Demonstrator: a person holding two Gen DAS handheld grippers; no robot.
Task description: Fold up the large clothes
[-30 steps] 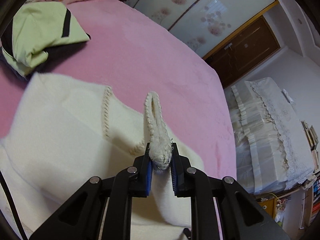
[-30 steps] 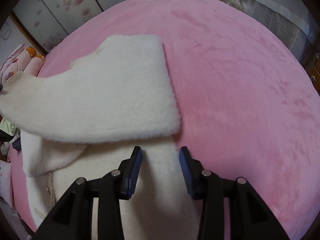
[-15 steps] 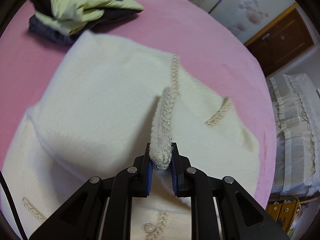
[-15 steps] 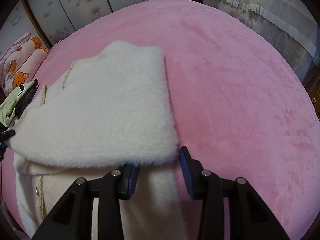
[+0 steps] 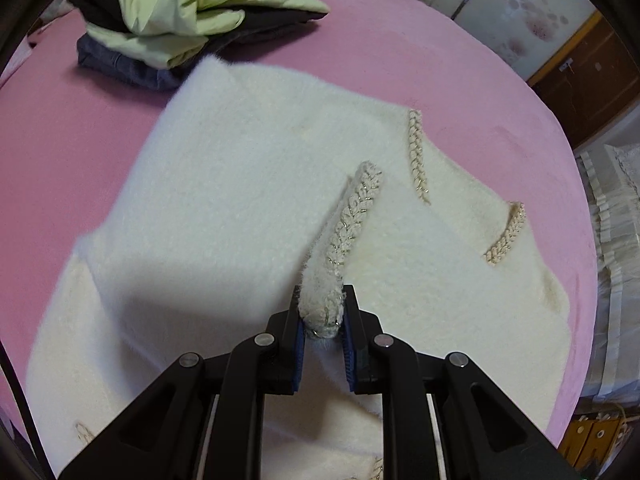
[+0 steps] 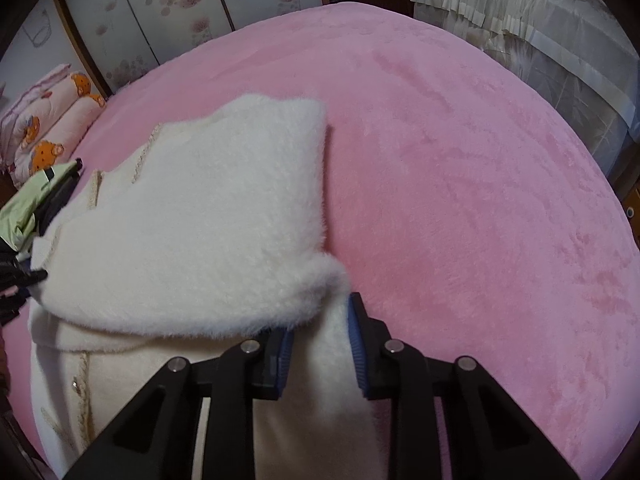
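A fluffy white coat (image 5: 248, 200) with braided gold trim lies on the pink bed (image 5: 460, 72). My left gripper (image 5: 322, 320) is shut on the trimmed cuff (image 5: 352, 220) of its sleeve and holds it low over the coat body. In the right wrist view the sleeve (image 6: 208, 216) lies folded across the coat. My right gripper (image 6: 320, 332) is open, its jaws straddling the coat's right edge under the sleeve fold.
A pile of folded green and dark clothes (image 5: 180, 12) sits at the far side of the bed, also in the right wrist view (image 6: 36, 204). Bear-print pillows (image 6: 44, 136) lie beyond. A lace-covered cabinet (image 6: 540, 12) stands to the right.
My left gripper has carried the cuff down and across the coat, laying the sleeve over the body. My right gripper has slid forward to the fold's edge.
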